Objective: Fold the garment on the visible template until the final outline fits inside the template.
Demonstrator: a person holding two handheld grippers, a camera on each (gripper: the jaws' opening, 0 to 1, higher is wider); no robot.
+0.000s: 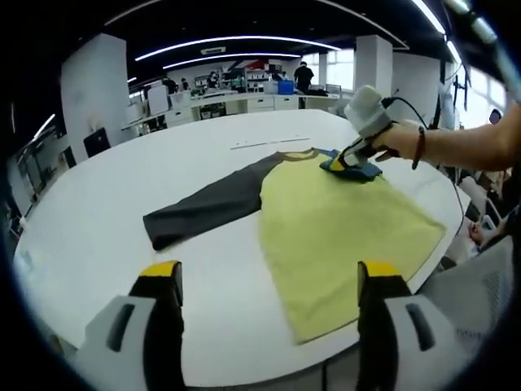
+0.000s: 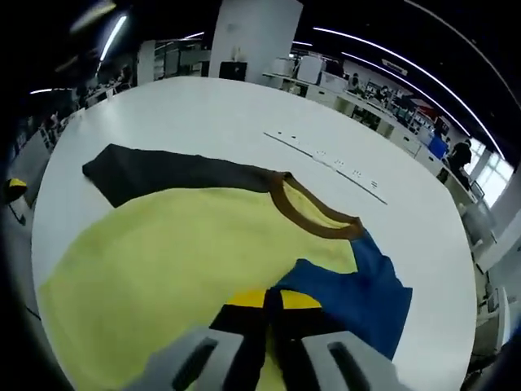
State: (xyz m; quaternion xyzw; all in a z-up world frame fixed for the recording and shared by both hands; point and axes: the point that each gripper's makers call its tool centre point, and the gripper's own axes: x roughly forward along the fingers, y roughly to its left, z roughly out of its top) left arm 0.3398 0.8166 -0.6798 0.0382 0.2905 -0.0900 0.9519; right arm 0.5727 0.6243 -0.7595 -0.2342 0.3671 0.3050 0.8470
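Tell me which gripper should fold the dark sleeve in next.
Left, probably. The left gripper is open and free, facing the dark sleeve. The right gripper is shut on the blue sleeve, across the shirt.

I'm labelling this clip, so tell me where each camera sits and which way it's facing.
Left gripper view: rides the left gripper, jaws apart above the table, facing the yellow shirt; the right gripper and a hand show.
Right gripper view: rides the right gripper, shut on the blue sleeve.
Shared: shirt, dark sleeve, table.
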